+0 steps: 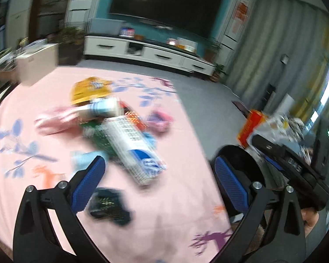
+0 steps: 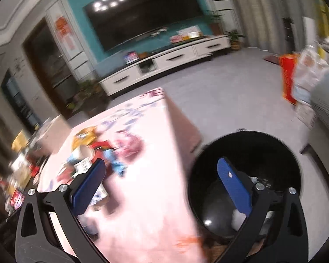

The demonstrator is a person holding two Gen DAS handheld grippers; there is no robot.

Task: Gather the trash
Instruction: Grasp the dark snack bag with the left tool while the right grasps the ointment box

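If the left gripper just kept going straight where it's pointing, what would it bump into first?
Probably the white-and-blue carton lying on the pink tablecloth; the open left gripper frames it, though blur makes depth uncertain.

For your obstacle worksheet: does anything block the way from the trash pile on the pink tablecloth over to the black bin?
Nothing visible does. The trash pile lies on the pink tablecloth; the black bin stands open-topped on the floor just past the table's edge.

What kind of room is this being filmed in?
Most likely a home living room. A large dark television hangs on a teal wall above a low white cabinet with drawers, and long curtains cover the window side. In front stands a table under a pink flowered cloth, littered with wrappers.
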